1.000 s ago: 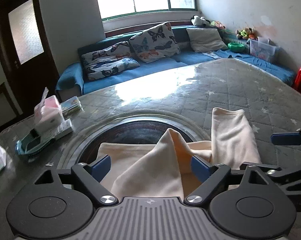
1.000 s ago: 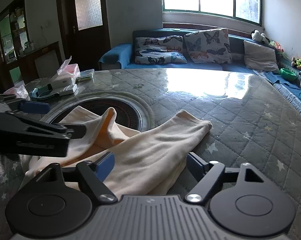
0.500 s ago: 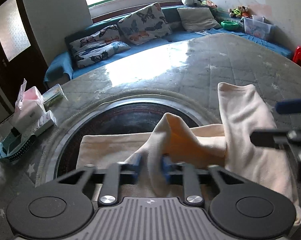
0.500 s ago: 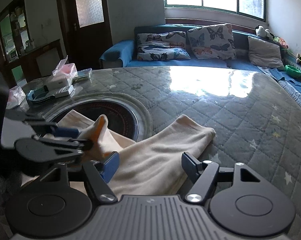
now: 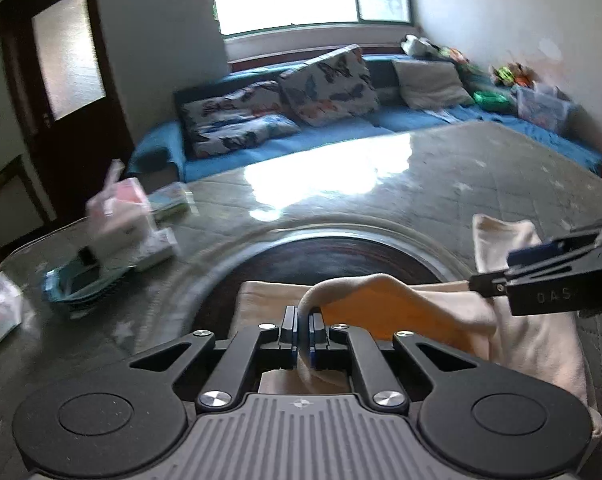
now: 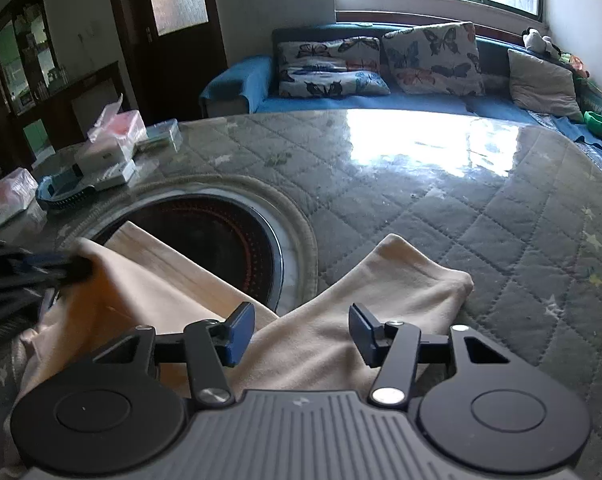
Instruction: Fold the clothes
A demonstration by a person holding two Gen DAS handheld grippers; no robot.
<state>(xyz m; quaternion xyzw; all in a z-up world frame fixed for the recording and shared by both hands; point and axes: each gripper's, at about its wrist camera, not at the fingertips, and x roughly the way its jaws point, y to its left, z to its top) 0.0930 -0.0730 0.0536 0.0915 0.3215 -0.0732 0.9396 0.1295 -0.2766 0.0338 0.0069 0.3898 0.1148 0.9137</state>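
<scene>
Quilted table cover [image 6: 441, 216] spreads ahead of both grippers, around a dark round inset [image 6: 213, 232]. Cream garment [image 6: 341, 320] lies across it, one end reaching forward past the right gripper [image 6: 301, 332], whose fingers stand wide apart just above the cloth. Left gripper [image 5: 304, 336] has its fingers pinched together on a raised fold of the garment.

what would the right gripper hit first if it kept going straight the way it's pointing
Most likely the cream garment: the right gripper has its jaws open just above the leg of cloth running ahead of it. Past that leg's end lies only bare quilted table. Its height over the cloth is hard to judge.
</scene>
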